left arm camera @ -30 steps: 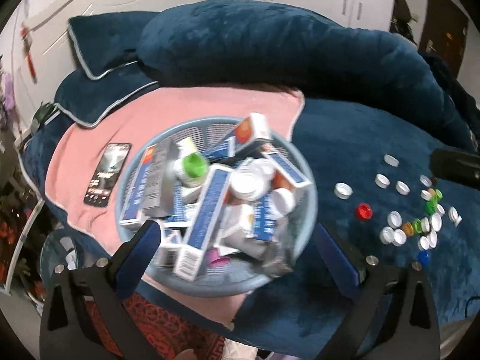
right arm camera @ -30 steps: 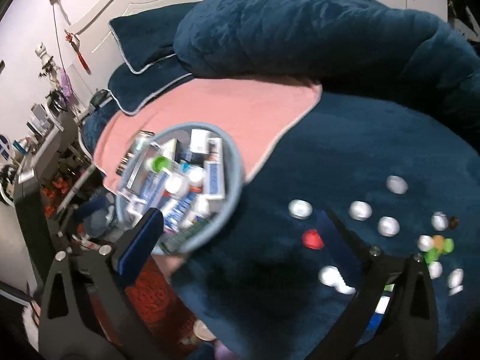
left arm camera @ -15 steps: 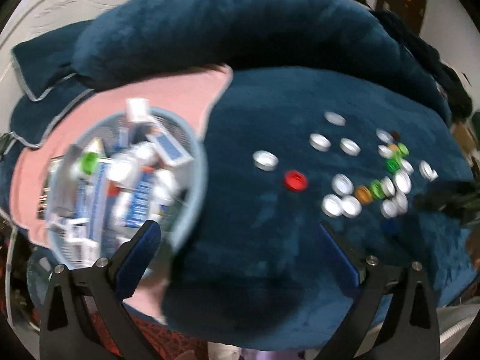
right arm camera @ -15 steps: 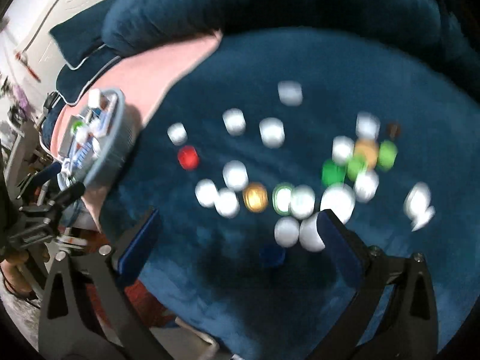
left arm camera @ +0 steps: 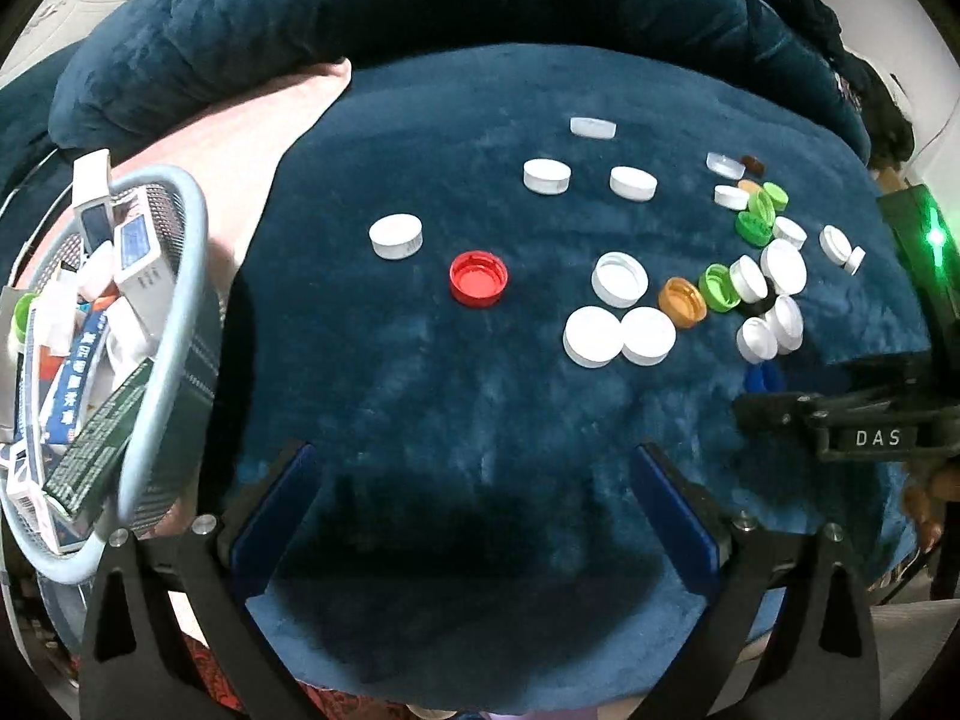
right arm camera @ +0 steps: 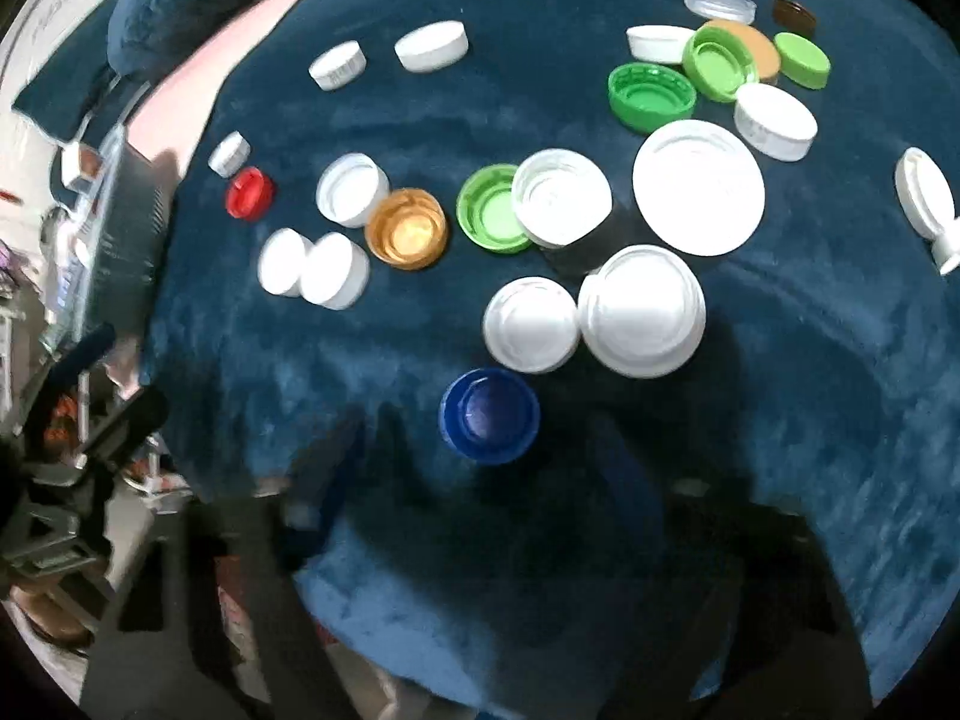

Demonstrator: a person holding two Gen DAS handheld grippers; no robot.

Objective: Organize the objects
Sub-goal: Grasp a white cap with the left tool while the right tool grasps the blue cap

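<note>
Many loose bottle caps lie on a dark blue plush blanket [left arm camera: 480, 360]: a red cap [left arm camera: 478, 277] [right arm camera: 249, 193], several white caps [left arm camera: 591, 336] [right arm camera: 699, 187], green caps [right arm camera: 651, 96], an orange cap [right arm camera: 407, 228] and a blue cap [right arm camera: 489, 414]. My left gripper [left arm camera: 474, 516] is open and empty, above bare blanket in front of the red cap. My right gripper [right arm camera: 480, 498] is blurred and dark, just in front of the blue cap; its fingers look spread and empty. It also shows at the right edge of the left wrist view [left arm camera: 840, 414].
A light blue mesh basket [left arm camera: 174, 324] full of medicine boxes and bottles stands at the left on a pink towel [left arm camera: 240, 144]. Dark blue pillows [left arm camera: 360, 6] lie behind. The bed edge is close in front.
Both grippers swung right from the basket to the caps. The right gripper dropped much closer to the caps, with the blue cap now just ahead of it.
</note>
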